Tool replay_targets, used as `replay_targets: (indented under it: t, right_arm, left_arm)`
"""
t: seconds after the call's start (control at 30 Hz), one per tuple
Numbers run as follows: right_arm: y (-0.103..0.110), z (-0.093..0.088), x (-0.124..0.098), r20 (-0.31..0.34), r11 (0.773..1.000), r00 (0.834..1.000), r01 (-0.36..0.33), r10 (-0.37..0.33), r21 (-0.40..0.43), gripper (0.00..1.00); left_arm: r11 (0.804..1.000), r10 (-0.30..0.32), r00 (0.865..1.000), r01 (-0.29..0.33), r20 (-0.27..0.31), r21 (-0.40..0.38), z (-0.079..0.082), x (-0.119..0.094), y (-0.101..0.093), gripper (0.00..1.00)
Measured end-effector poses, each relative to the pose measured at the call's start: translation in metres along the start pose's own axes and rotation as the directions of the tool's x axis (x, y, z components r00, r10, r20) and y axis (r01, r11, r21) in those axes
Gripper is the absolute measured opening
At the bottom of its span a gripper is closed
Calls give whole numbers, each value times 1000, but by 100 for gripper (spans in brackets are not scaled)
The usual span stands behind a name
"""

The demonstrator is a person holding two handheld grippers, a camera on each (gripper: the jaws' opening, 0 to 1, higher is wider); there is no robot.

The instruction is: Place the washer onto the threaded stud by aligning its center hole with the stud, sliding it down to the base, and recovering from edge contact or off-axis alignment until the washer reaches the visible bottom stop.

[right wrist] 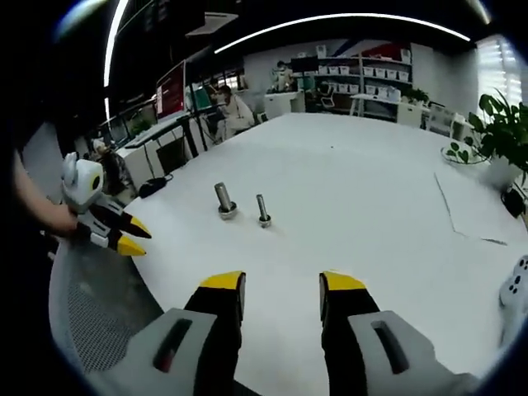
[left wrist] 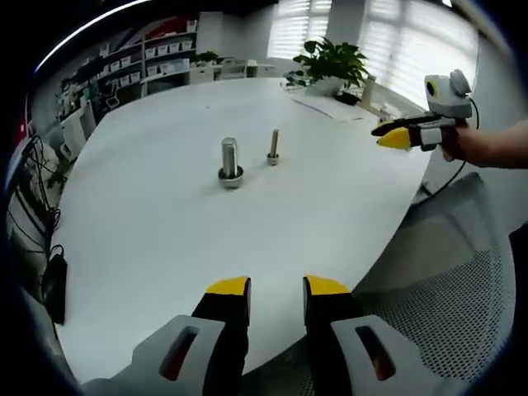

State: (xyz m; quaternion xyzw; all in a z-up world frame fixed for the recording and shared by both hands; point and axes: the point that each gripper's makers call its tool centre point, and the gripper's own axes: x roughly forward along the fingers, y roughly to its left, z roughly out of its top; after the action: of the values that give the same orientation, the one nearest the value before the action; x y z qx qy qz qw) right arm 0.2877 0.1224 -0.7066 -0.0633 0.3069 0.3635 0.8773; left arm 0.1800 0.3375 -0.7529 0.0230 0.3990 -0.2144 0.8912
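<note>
My left gripper (left wrist: 276,299) hangs over the near edge of the white table (left wrist: 165,247), its yellow-tipped jaws spread with nothing between them; my right gripper (right wrist: 282,295) sits likewise, jaws parted and empty. Beyond them, well out on the tabletop, stand two upright fasteners just beside each other: a thick threaded stud (left wrist: 230,161) with a washer (left wrist: 230,174) lying around its base, and a thinner stud (left wrist: 273,147) with its own small ring at the foot. In the right gripper view the same pair stands ahead, thick stud (right wrist: 223,199) left of thin (right wrist: 262,209). Farther back sit a potted plant (left wrist: 334,59), shelving (left wrist: 157,58) and blinds (left wrist: 412,41).
</note>
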Motion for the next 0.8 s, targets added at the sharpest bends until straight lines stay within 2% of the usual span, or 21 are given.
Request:
replay_targets:
  t: [0.1, 0.23, 0.8]
  right_arm:
    - [1, -2, -2, 3, 1000, 1000, 7, -7, 7, 40]
    - [-5, -6, -5, 24, 997, 999, 39, -40, 72, 40]
    - [-12, -18, -10, 14, 996, 998, 67, -68, 60, 40]
  left_arm:
    - [1000, -1, 1000, 1, -1, -11, 0, 0, 1, 23]
    - [1000, -1, 1000, 1, 4, -9, 1, 0, 1, 23]
    - [1000, 2, 1000, -2, 11, -15, 2, 0, 3, 22]
